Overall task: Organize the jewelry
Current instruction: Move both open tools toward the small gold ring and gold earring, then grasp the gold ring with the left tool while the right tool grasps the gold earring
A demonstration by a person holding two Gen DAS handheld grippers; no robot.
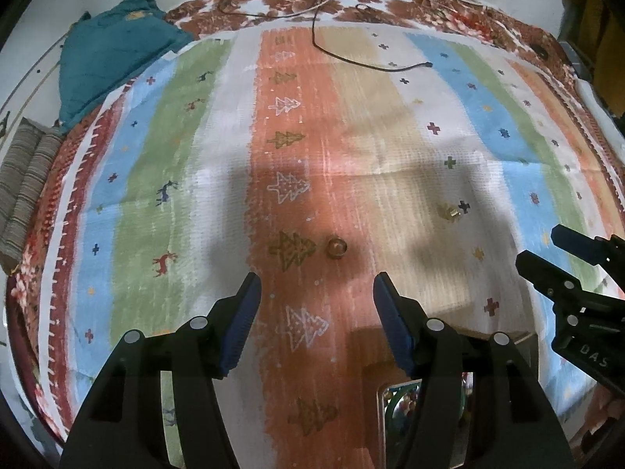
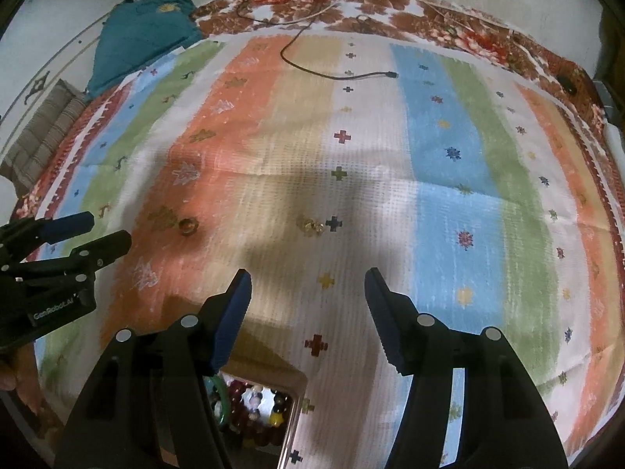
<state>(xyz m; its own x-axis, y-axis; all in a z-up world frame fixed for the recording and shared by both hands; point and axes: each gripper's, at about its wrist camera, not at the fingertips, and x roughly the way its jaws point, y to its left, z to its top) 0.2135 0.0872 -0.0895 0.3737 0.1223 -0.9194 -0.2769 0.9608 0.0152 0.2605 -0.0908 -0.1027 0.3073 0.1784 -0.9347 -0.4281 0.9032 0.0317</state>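
both grippers empty, jaws apart, hovering over the striped cloth (image 1: 187, 164). left gripper (image 1: 316, 312) points at a small gold ring (image 1: 336, 248) on the orange stripe, toward the near edge. right gripper (image 2: 308, 305) points at a gold earring-like piece (image 2: 310, 226) on the pale stripe beside a dark cross. jewelry box (image 2: 295, 422) with beads sits at the near edge, under the jaws.

risks: pieces are tiny and low; pads may pinch cloth instead, or flick the ring away. frames blurred, so aim is uncertain. both grippers close together could collide.
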